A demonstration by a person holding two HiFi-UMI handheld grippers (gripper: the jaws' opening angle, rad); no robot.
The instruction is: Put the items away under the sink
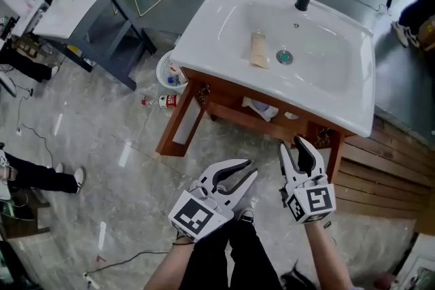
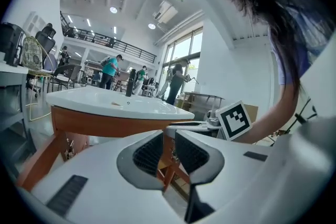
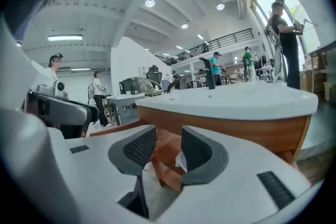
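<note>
1. Your left gripper (image 1: 250,168) is at lower centre of the head view. Its tongs stand a narrow way apart with nothing between them. Its own view shows only a wooden leg of the stand through the gap.
2. Your right gripper (image 1: 292,143), just right of it, has its tongs partly spread and empty. It points toward the front of the sink (image 1: 204,24).
3. Done, as I judge it: one white packet (image 1: 262,109) already lies on the lower shelf (image 1: 238,117) under the basin, near frame centre. What else is in there is hidden by the basin.
4. Left to do: a beige tube (image 1: 258,51) lies in the basin just left of the drain (image 1: 284,56), above centre, untouched by either gripper. A small bottle (image 1: 162,102) lies on the floor left of the stand. A white basket (image 1: 165,68) with things in it stands just above the bottle. I cannot tell whether those two belong to the job.
5. Edges: the basin rim overhangs the wooden frame. The shelf opening is low and sits between the left leg (image 1: 178,124) and the right leg (image 1: 333,159). You would have to come in beneath the rim.
6. Room: the floor at lower left is open apart from a thin cable (image 1: 122,260). The grey table (image 1: 81,10) at upper left is well apart. The stacked planks (image 1: 380,173) at the right edge crowd the right leg, so I judge the centre or left the freer approach.
</note>
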